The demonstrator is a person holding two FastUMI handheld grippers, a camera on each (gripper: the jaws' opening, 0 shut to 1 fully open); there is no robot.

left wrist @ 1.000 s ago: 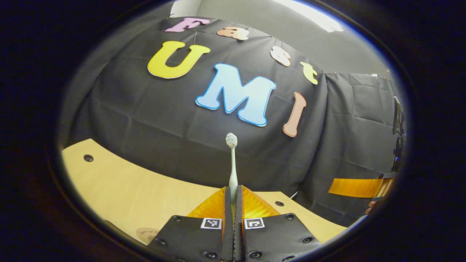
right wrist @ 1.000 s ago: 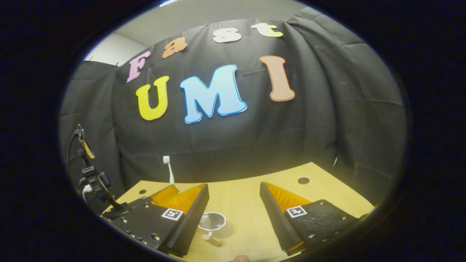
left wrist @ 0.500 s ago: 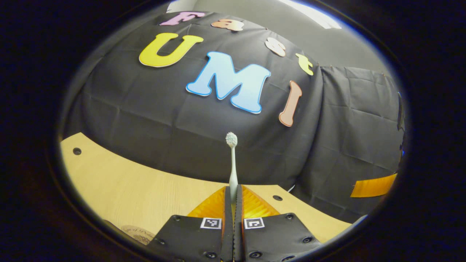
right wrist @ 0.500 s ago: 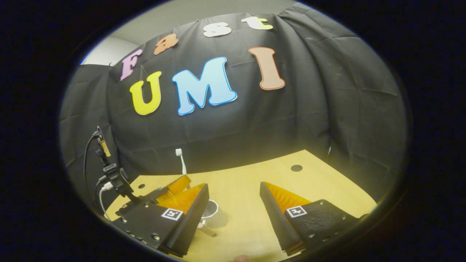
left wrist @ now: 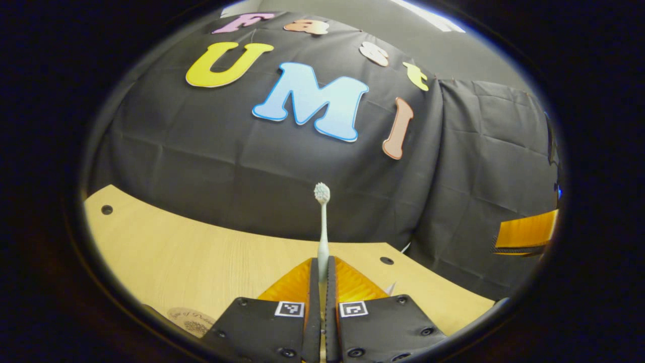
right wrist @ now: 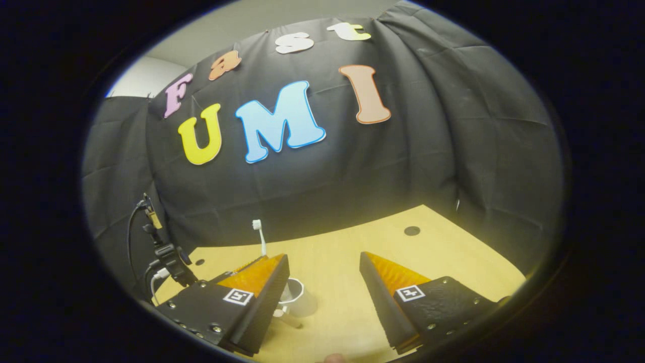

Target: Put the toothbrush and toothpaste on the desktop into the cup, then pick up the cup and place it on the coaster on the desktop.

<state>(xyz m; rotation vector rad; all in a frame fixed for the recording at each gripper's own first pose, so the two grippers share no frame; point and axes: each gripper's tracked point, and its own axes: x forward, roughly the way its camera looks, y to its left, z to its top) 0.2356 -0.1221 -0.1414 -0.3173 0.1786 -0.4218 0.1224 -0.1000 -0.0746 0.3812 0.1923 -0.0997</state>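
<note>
My left gripper (left wrist: 322, 266) is shut on the lower handle of a pale toothbrush (left wrist: 322, 222), which stands upright with its bristle head on top. In the right gripper view the same toothbrush (right wrist: 260, 236) rises just behind and left of a white cup (right wrist: 297, 298) standing on the wooden desktop (right wrist: 342, 252). My right gripper (right wrist: 324, 257) hangs open above the desktop, and its left finger hides part of the cup. A round brown coaster (left wrist: 191, 318) lies at the desktop's near left edge in the left gripper view.
Black cloth walls close off the desktop's far side. The desktop has small dark holes (right wrist: 411, 230). The left gripper's mount and cables (right wrist: 169, 254) are at the left. A small pale object (right wrist: 287, 317) lies by the cup's base, partly hidden. The other gripper's finger (left wrist: 526, 234) is at the right edge.
The left gripper has carried the upright toothbrush rightward and down, closer to the cup. Both views have tilted slightly toward the desktop. The right gripper stays open.
</note>
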